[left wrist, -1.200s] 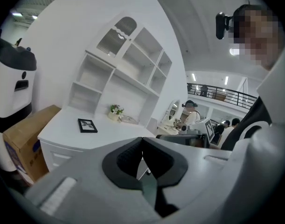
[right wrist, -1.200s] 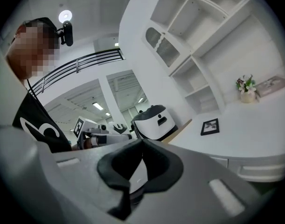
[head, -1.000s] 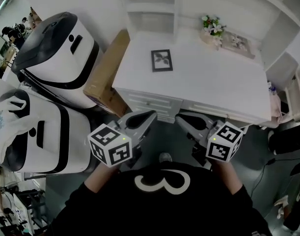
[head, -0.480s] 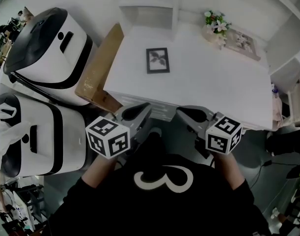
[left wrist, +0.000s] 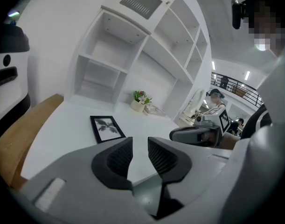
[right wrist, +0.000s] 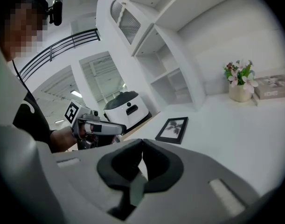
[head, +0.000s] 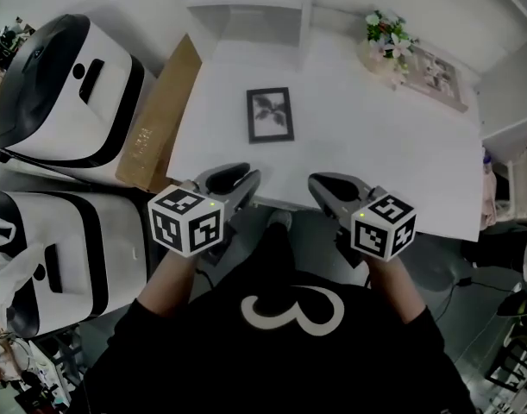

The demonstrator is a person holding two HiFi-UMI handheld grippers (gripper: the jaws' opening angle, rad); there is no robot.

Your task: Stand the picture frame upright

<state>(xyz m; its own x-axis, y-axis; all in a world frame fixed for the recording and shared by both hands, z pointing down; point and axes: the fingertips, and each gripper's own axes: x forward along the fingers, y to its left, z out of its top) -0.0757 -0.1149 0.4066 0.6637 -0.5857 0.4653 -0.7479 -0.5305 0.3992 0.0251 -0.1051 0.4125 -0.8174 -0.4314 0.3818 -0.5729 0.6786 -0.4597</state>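
The one white tabletop point(head: 375, 145) has drawn closer than a second ago, and the two tongs now reach over its near edge — the left tongs point(head: 235, 179) have just been opening, partly apart with nothing between, the right tongs point(head: 325, 185) pressed together and empty. Two white machines point(head: 65, 84) stand at 9 o'clock of the tabletop beside one cardboard box point(head: 155, 119). One picture frame point(head: 270, 116) lies flat at 12 o'clock from the left tongs, one flower pot point(head: 385, 40) at 1 o'clock beyond it.

white machine point(head: 116, 248): cut by left edge | picture frame point(head: 270, 115): print indistinct (small)
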